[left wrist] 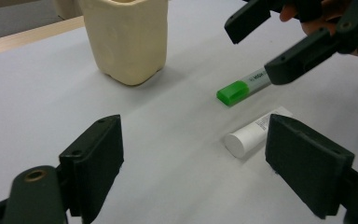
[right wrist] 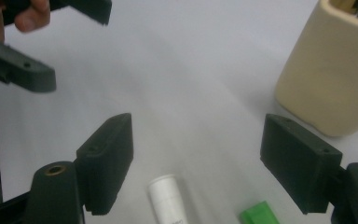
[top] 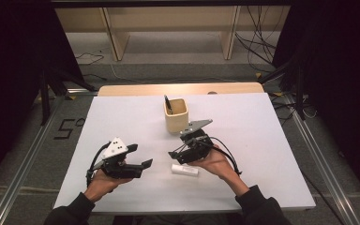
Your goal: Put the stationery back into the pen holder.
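Right now both grippers sit low over the white bench (top: 122, 117), and the work looks to be about the small things lying between them. A white tube (left wrist: 254, 135) lies flat on the bench, its round capped end turned toward the left gripper (left wrist: 193, 158). Just beside it, a little farther toward the cream holder (top: 176, 115), lies a marker with a green cap (left wrist: 233, 92). The holder stands upright beyond them with one dark pen (top: 168, 104) leaning inside.

The left gripper's fingers are spread wide with nothing between them, and the tube lies close in front of the far one. The right gripper (top: 180, 154) hangs right above the two items, its fingers (right wrist: 303, 161) also parted wide and empty; in the right gripper view the tube and the green cap lie on the bench between them.

Both pieces look light, rigid and smooth-sided, so I'd expect them to roll or skid if nudged from one side only. The safest hold would be across the middle of the barrel, fingers closing square on its round sides. The marker's cap end looks thicker and flat-sided, so a grip there might sit steadier.
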Action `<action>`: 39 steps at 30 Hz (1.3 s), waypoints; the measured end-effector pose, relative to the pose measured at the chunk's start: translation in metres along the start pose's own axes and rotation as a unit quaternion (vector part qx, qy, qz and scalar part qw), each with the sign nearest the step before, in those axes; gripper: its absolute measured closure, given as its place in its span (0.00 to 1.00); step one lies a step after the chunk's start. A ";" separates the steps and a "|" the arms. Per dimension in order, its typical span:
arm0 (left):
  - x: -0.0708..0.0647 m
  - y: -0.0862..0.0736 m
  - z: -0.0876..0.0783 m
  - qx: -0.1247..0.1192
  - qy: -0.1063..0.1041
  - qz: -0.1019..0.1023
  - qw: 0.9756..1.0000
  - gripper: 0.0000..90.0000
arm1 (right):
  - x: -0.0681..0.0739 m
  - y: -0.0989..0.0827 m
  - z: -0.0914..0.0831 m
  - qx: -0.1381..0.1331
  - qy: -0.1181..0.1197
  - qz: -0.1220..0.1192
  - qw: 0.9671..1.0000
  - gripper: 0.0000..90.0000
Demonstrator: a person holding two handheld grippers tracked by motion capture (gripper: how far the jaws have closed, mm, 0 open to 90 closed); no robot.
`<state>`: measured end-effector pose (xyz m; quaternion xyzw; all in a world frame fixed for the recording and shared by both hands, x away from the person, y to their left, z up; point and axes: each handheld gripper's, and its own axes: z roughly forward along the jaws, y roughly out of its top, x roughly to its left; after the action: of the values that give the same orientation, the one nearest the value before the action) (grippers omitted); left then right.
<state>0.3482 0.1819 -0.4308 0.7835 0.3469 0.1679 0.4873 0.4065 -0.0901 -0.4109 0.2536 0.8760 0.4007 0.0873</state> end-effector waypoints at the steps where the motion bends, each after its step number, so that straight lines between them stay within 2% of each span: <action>1: 0.000 0.000 0.000 0.000 0.000 -0.001 1.000 0.21 | 0.001 -0.001 0.001 0.007 0.000 -0.006 1.000 0.29; 10: -0.001 -0.002 -0.003 -0.005 0.004 -0.002 1.000 0.21 | 0.010 -0.009 0.015 0.067 0.011 -0.041 0.997 0.30; 21: -0.002 -0.001 -0.005 -0.016 0.004 -0.006 1.000 0.21 | 0.014 -0.017 0.030 0.127 0.022 -0.070 0.989 0.34; 29: -0.001 -0.001 -0.006 -0.020 0.007 -0.008 1.000 0.21 | 0.014 -0.021 0.038 0.160 0.031 -0.082 0.983 0.39; 30: -0.001 -0.001 -0.006 -0.019 0.007 -0.007 1.000 0.21 | 0.015 -0.022 0.039 0.163 0.030 -0.076 0.983 0.41; 39: -0.001 -0.001 -0.005 -0.023 0.007 -0.007 1.000 0.21 | 0.012 -0.025 0.045 0.182 0.040 -0.090 0.978 0.48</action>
<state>0.3443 0.1852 -0.4289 0.7686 0.3522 0.1776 0.5036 0.4030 -0.0675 -0.4587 0.1693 0.9564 0.2346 0.0400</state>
